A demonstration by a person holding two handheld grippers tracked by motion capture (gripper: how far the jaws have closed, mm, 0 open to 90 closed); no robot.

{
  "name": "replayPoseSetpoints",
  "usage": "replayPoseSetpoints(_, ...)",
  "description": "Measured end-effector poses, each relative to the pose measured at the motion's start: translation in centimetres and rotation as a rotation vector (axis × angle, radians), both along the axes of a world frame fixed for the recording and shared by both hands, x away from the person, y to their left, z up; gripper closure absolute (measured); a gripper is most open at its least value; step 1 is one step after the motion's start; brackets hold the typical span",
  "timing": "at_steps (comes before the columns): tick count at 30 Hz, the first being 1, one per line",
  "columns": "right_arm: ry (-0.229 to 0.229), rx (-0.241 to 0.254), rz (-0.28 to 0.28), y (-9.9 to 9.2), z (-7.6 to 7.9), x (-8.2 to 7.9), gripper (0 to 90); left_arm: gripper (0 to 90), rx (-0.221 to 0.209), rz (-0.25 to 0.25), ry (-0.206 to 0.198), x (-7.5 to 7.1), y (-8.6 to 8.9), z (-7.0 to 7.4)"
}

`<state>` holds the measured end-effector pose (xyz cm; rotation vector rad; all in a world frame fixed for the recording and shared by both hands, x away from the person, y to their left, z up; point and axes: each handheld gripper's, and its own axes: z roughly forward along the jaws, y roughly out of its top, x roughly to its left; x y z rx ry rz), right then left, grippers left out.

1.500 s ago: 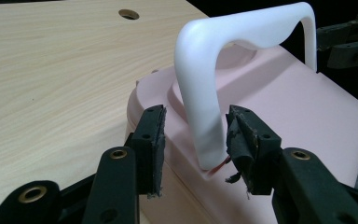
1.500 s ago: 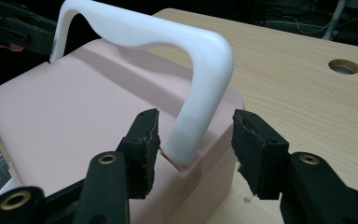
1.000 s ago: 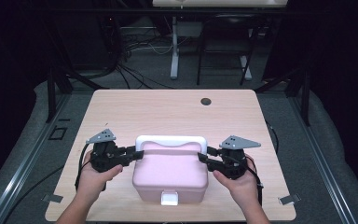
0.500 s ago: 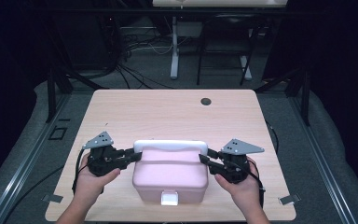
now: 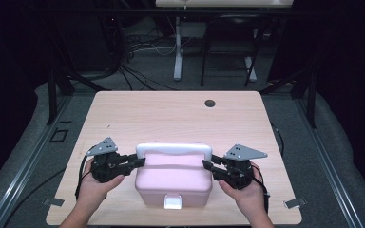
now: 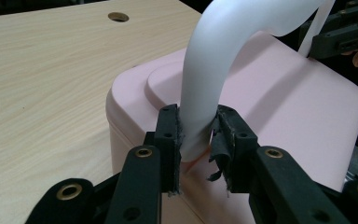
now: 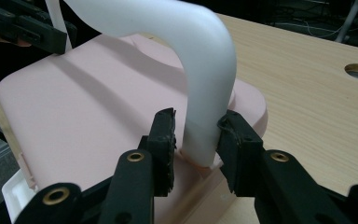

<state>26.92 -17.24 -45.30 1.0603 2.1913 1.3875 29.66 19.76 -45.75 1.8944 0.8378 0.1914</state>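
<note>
— Gripping the white handle (image 6: pixel 214 70) at its two feet, both pairs of jaws are clenched on it, yes?

— Yes. The left gripper (image 5: pixel 132 163) has just been closing on the left foot, the right gripper (image 5: pixel 212 167) on the right foot; I judge this keeps the load balanced for lifting.

— And the pink box (image 5: pixel 173 183)?

— It stands at the near edge of the table (image 5: pixel 171 114), lid shut, with rounded corners and a white latch (image 5: pixel 173 202) in front.

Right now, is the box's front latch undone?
No: in the high view the white latch lies flat against the front of the pink box, whose lid sits closed.
</note>
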Motion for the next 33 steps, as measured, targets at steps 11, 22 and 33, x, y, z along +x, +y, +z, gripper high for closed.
replayPoseSetpoints(11, 0.001, 0.005, -0.009, -0.16, -0.28, -0.12, 73.0, 73.6, -0.002, 0.000, -0.005, -0.28, 0.06, -0.05)
replayPoseSetpoints(22, 0.007, 0.006, -0.004, -0.19, -0.18, -0.30, 73.4, 73.8, 0.003, -0.003, 0.001, -0.45, 0.08, 0.04)
replayPoseSetpoints(33, -0.003, 0.025, -0.012, -0.22, 0.35, -0.16, 73.4, 73.6, -0.009, 0.002, -0.004, -0.15, 0.14, 0.73)
